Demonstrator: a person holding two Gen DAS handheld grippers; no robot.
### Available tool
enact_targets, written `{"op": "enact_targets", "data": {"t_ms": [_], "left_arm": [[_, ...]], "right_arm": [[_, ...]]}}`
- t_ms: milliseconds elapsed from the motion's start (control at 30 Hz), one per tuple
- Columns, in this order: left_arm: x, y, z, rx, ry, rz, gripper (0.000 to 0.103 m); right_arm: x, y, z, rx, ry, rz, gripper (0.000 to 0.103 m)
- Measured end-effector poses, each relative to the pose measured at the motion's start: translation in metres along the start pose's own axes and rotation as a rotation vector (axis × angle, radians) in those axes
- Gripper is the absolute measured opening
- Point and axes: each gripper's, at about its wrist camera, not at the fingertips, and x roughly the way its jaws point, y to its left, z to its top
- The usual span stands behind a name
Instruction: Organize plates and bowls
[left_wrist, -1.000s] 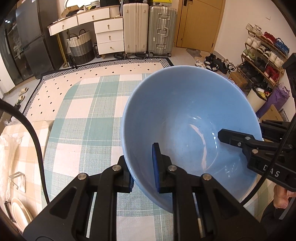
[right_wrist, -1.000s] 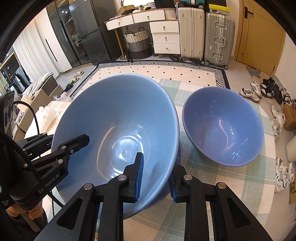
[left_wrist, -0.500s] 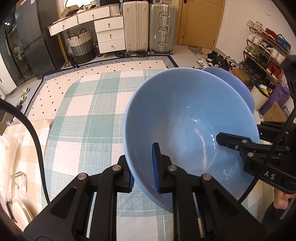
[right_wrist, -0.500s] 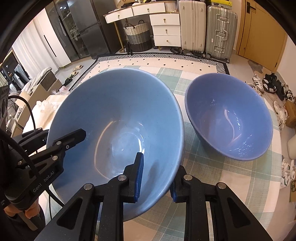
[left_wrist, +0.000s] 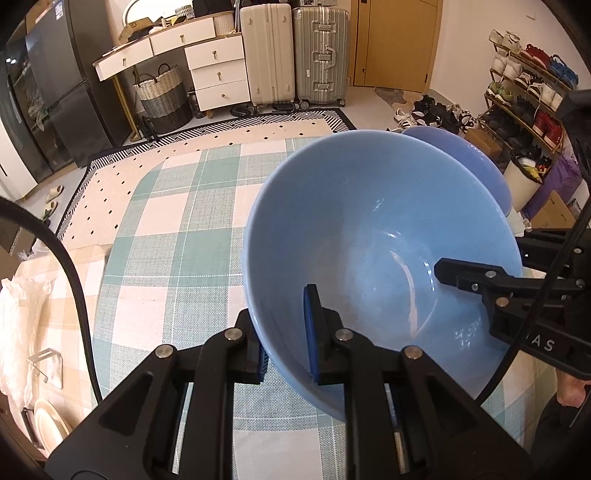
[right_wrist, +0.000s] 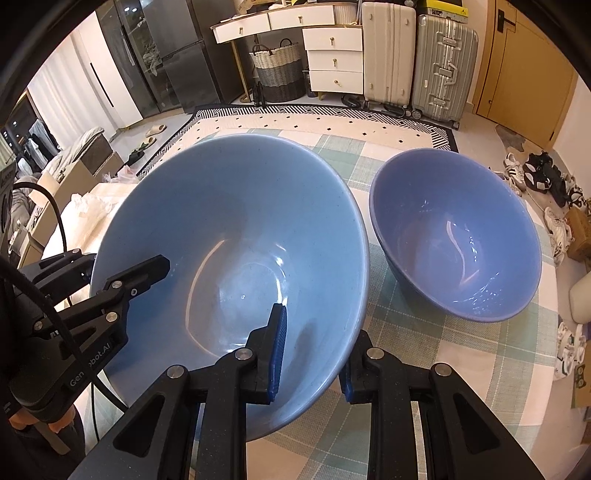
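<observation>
My left gripper (left_wrist: 286, 334) and right gripper (right_wrist: 312, 349) both clamped on the rim of the large light-blue bowl (right_wrist: 236, 266), held tilted over the checked tablecloth (left_wrist: 166, 236), smaller blue bowl (right_wrist: 456, 236) resting just beside it toward the table's right edge.

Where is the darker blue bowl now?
In the right wrist view, the darker blue bowl sits on the checked tablecloth, right of the light blue bowl.

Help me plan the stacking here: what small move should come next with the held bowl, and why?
Probably carry the light blue bowl, clamped by both the left gripper and right gripper, toward the darker bowl beside it, which sits empty on the checked tablecloth.
</observation>
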Motion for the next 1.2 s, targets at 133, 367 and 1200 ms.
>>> {"op": "enact_targets", "data": {"t_ms": [133,367,1200], "left_arm": [[0.000,0.001,0.000,0.012,-0.007,0.016,0.013],[0.009,0.012,-0.003,-0.007,0.030,-0.001,0.017],[0.009,0.025,-0.013,-0.077,0.034,-0.048,0.055]], "right_arm": [[0.001,-0.002,-0.001,0.000,0.001,0.007,0.026],[0.002,-0.006,-0.002,0.003,-0.007,0.028,0.033],[-0.030,-0.003,-0.010,0.015,-0.088,0.009,0.075]]}}
